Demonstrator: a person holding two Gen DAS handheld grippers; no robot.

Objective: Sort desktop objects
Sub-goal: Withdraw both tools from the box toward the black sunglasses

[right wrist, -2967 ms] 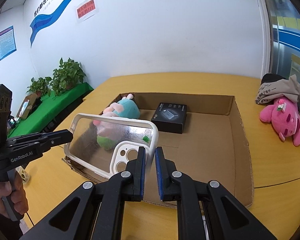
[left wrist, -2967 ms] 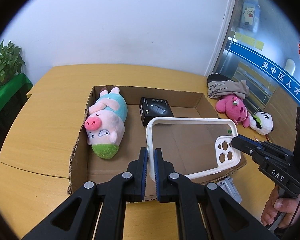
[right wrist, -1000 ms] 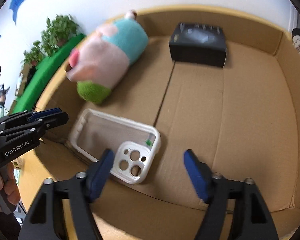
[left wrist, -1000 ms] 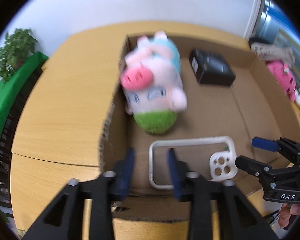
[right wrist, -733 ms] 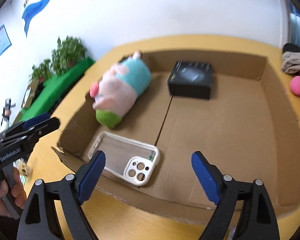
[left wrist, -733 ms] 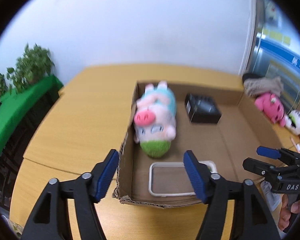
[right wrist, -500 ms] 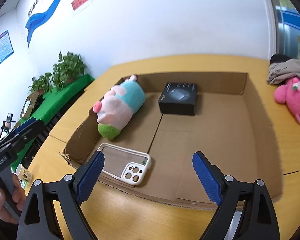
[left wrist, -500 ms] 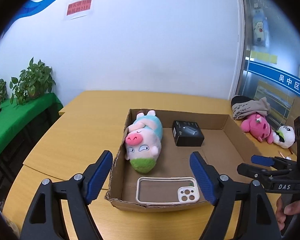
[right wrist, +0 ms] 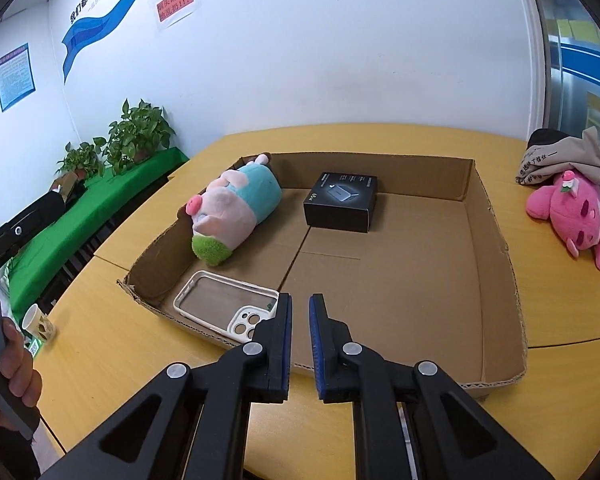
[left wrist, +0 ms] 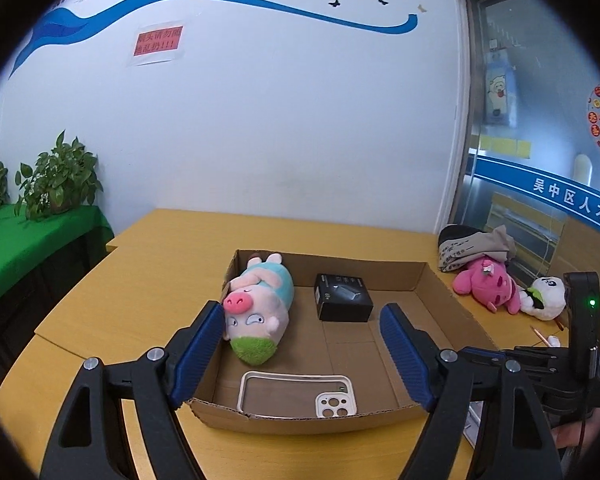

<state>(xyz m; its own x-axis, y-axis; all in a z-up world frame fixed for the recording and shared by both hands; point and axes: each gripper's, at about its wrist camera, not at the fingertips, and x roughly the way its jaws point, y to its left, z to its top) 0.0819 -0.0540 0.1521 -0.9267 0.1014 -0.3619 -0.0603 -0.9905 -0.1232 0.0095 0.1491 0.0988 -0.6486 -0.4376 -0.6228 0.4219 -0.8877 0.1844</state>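
Near edge of phone case hidden behind box wall. Pink plush cut off at right edge. Writing on paper cup too small to read.

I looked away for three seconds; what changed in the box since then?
The phone case, held above the box by both grippers, now lies inside at its near edge. The left hand-held gripper has opened; the right hand-held gripper just closed, empty. Pig plush and black box stayed.

Both wrist views, near, facing shared cardboard box
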